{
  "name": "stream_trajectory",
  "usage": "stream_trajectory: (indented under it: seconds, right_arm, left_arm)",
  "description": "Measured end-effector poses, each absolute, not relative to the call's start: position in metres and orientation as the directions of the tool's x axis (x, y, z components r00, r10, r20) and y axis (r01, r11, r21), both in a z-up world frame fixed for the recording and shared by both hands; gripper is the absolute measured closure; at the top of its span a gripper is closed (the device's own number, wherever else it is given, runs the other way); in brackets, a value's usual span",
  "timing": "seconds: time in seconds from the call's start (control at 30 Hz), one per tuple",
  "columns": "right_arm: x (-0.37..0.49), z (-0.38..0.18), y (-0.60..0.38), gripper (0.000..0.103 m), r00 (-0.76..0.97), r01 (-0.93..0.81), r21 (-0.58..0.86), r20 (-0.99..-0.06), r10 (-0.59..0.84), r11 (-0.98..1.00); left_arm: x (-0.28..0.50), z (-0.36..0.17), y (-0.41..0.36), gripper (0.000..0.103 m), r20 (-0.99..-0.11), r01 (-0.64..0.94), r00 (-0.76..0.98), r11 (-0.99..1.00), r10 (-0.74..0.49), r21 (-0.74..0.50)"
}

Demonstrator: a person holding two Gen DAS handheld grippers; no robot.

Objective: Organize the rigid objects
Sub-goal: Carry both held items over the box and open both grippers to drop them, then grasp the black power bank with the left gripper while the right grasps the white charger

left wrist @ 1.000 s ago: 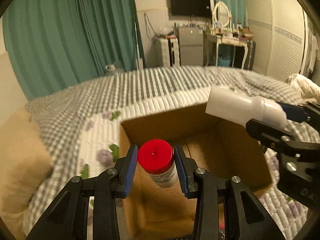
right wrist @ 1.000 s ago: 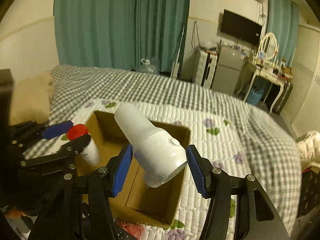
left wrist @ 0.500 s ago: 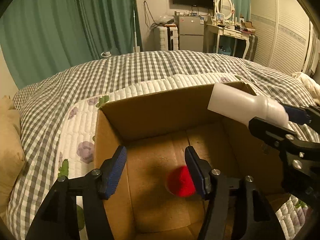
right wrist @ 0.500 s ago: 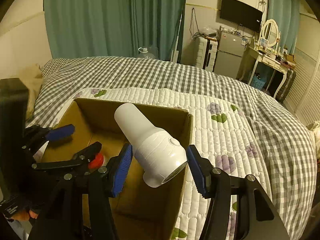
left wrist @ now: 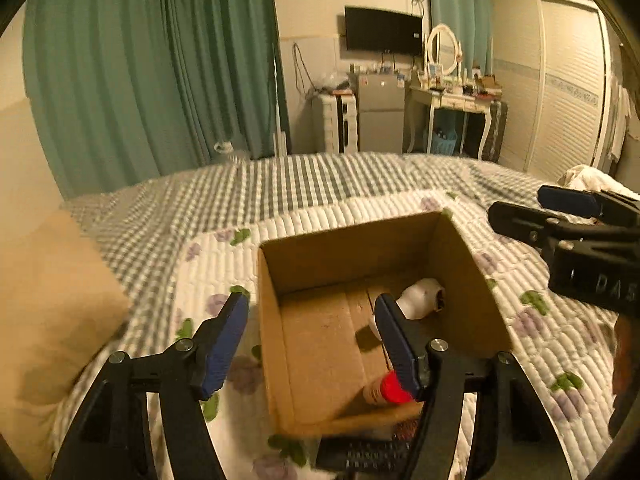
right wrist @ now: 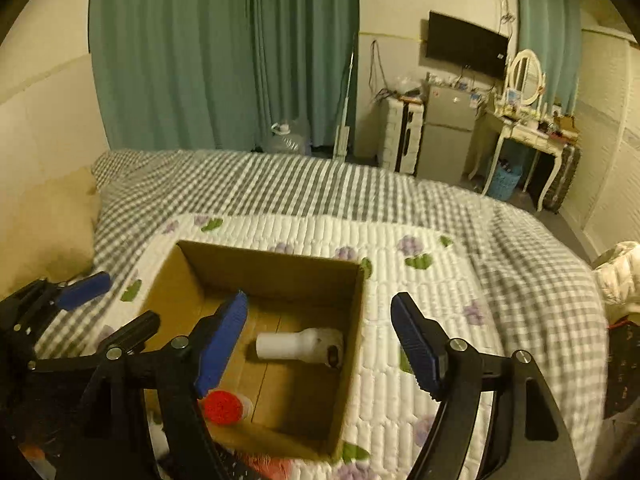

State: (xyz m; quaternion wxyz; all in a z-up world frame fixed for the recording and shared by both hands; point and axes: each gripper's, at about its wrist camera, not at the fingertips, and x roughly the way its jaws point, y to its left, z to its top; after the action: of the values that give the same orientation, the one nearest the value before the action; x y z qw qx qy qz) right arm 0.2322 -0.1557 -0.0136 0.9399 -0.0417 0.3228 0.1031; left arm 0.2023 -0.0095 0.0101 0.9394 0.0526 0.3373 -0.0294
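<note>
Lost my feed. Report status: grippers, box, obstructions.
Left gripper and right gripper opening, nothing between jaws. White bottle and red-capped bottle lying inside cardboard box. Nothing in the way.

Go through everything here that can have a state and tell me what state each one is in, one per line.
Cardboard box: open-topped, upright on the bed.
White bottle: lying on its side inside the box.
Red-capped bottle: in the box, near corner.
Left gripper: jaws opening, nothing between.
Right gripper: jaws opening, nothing held.

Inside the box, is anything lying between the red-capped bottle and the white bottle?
Nothing: only bare cardboard floor separates the red-capped bottle from the white bottle in the box, clearest in the right wrist view.
</note>
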Motion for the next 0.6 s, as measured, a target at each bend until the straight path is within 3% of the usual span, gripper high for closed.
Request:
stream_trajectory:
  seconds: [0.1, 0.23, 0.4, 0.6]
  right_arm:
    - [0.2, 0.004, -0.162, 0.025, 0.788, -0.207, -0.03, -0.598, 0.148, 0.978]
    - [0.154, 0.015, -0.165, 0.015, 0.797, -0.234, -0.065, -0.585, 0.153, 0.97]
    - [0.092, 0.004, -0.159, 0.0, 0.805, -0.255, -0.149, -0.581, 0.124, 0.955]
    - [0.06, -0.042, -0.151, 0.0, 0.783, -0.258, -0.183, -0.615, 0.095, 0.949]
  left_arm:
    - [0.174, 0.026, -0.009, 0.03, -0.615, 0.097, 0.788, 0.991, -0.023, 0.087]
    - [0.133, 0.043, -0.005, 0.002, -0.565, 0.073, 0.825, 0.994, -0.013, 0.085]
    - [0.093, 0.041, 0.0, 0.0, -0.564, 0.075, 0.826, 0.995, -0.021, 0.073]
    - [0.069, -0.004, 0.005, 0.0, -0.618, 0.061, 0.786, 0.997, -0.016, 0.052]
